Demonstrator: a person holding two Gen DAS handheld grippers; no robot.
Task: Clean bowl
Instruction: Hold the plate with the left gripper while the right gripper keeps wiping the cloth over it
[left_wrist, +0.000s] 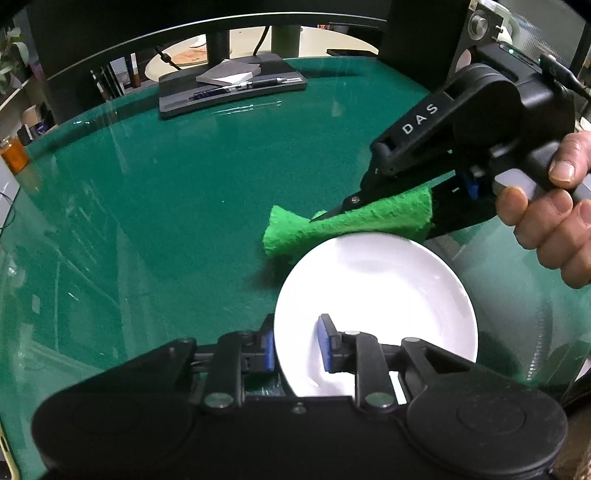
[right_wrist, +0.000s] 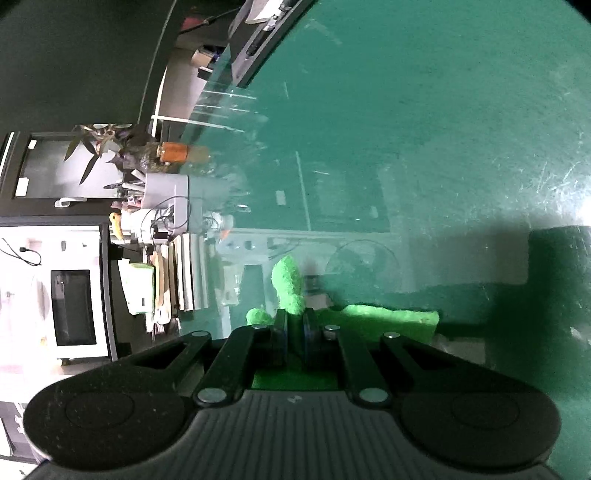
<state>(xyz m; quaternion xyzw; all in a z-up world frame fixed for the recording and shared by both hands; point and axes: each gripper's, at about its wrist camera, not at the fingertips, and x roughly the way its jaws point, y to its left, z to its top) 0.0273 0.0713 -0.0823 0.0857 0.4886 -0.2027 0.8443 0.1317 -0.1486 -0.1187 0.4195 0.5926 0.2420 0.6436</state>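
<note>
Glossy bowl (left_wrist: 376, 295) – rough (fibrous) cloth (left_wrist: 347, 221)

bowl (left_wrist: 376, 295) on table (left_wrist: 166, 221), cloth (left_wrist: 351, 221) apparently behind

You're working in what looks like an office or lab corner: a glass-topped green table (left_wrist: 184, 192) carries a monitor stand (left_wrist: 232, 92) with a pen (left_wrist: 255, 84) and a notepad (left_wrist: 227, 74), while a microwave (right_wrist: 72, 306), a potted plant (right_wrist: 107, 144) and tangled cables (right_wrist: 166, 218) crowd beside it.
</note>
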